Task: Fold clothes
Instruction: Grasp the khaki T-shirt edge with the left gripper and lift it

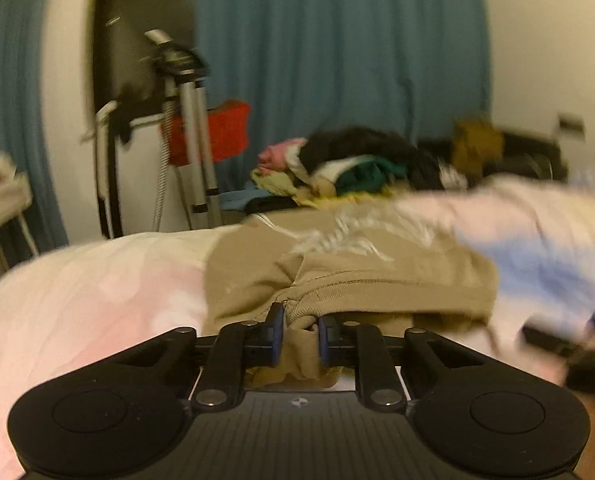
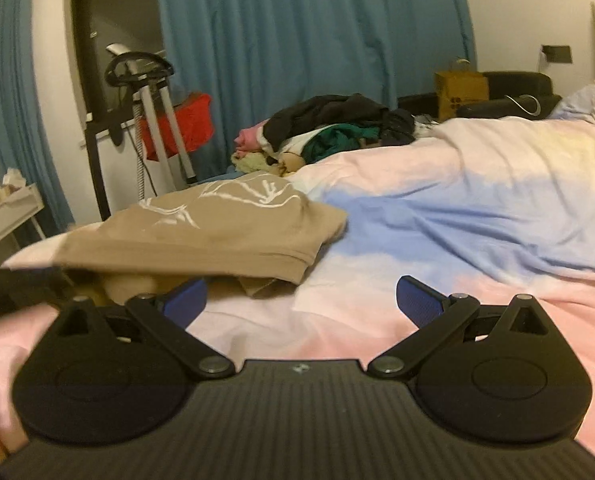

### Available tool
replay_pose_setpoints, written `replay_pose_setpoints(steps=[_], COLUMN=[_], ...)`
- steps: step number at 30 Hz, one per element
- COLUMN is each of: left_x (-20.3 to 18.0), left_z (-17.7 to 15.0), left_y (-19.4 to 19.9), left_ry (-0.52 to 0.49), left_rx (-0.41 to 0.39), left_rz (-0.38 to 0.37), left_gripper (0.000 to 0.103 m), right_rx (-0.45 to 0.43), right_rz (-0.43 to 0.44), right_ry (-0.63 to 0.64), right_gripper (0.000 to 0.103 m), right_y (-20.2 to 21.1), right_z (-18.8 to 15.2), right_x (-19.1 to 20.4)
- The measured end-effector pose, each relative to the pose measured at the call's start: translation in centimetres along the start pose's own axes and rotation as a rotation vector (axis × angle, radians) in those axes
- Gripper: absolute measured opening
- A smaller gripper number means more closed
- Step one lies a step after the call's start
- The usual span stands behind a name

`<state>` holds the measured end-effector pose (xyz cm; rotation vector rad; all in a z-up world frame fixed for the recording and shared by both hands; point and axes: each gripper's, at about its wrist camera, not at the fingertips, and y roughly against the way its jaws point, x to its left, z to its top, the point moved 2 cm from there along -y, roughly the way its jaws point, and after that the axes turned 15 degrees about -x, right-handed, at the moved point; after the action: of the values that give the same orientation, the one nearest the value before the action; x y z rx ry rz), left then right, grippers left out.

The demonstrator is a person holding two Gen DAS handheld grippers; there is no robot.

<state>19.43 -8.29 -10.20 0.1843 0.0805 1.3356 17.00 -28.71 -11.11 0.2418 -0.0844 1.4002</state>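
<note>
Pinching a ribbed hem, the left gripper (image 1: pixel 300 334) has its blue pads closed on the shirt (image 1: pixel 337 276) — soft tan knit, bunched where it is held. Over on the other side, the right gripper (image 2: pixel 301 300) hangs with its jaws spread wide and nothing between them, just above the sheet (image 2: pixel 437 216), a crumpled cloth that runs from pink to blue to pale yellow. From the right wrist view the shirt (image 2: pixel 217 232) lies folded over on the near left part of the bed, its white line print facing up; the print reads as no word. Beyond it sits a pile (image 2: pixel 329 128) of loose clothes — black, green, pink, yellow — at the bed's far edge. A brown paper bag (image 2: pixel 461 94) stands behind, with dark marks too small to read. Farther back are a metal stand (image 2: pixel 157 112), a red basket (image 2: pixel 181 126) and pleated blue curtains (image 2: pixel 297 32).
</note>
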Motion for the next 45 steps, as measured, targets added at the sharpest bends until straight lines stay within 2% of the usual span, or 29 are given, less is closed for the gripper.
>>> replay_pose_setpoints(steps=[5,12,16,19,23,30,33,38,41,45], left_x=[4.1,8.6,9.3,9.7,10.8,12.9,13.4,13.4,12.8,12.1], left_z=[3.2,5.2,6.0,5.8,4.2,2.1,1.4,0.4,0.1,-0.1], left_y=[3.6,11.7,16.4,18.0,17.9,16.6,15.6,14.0,13.5,13.4], left_ry=[0.121,0.159,0.155,0.156,0.169,0.218,0.225,0.218,0.201,0.188], left_rx=[-0.015,-0.023,-0.026,0.001,0.057,0.118,0.156,0.227,0.258,0.307], left_rz=[0.026,0.024,0.001,-0.011,-0.021,0.004,0.016,-0.005,-0.024,-0.042], left_gripper=[0.013,0.013,0.013,0.013,0.013,0.014,0.015,0.016,0.017,0.022], right_rx=[-0.037,-0.046,-0.054,-0.013,0.123,0.197,0.150,0.017,0.012,0.075], right_rz=[0.073,0.195,0.269,0.317,0.288,0.277,0.240,0.176,0.122,0.117], right_ry=[0.069,0.096,0.160,0.208,0.162,0.284,0.286,0.088,0.028,-0.027], right_gripper=[0.103,0.103,0.103,0.103,0.103,0.103,0.103,0.103,0.103,0.103], right_y=[0.1,4.8,8.7,11.2,11.9,10.2,8.8,7.1,5.8,4.2], right_z=[-0.4,0.6,1.1,1.3,1.4,-1.1,-2.0,0.6,1.5,0.8], right_x=[2.2,5.3,7.1,8.7,10.1,13.9,13.2,9.2,7.8,6.5])
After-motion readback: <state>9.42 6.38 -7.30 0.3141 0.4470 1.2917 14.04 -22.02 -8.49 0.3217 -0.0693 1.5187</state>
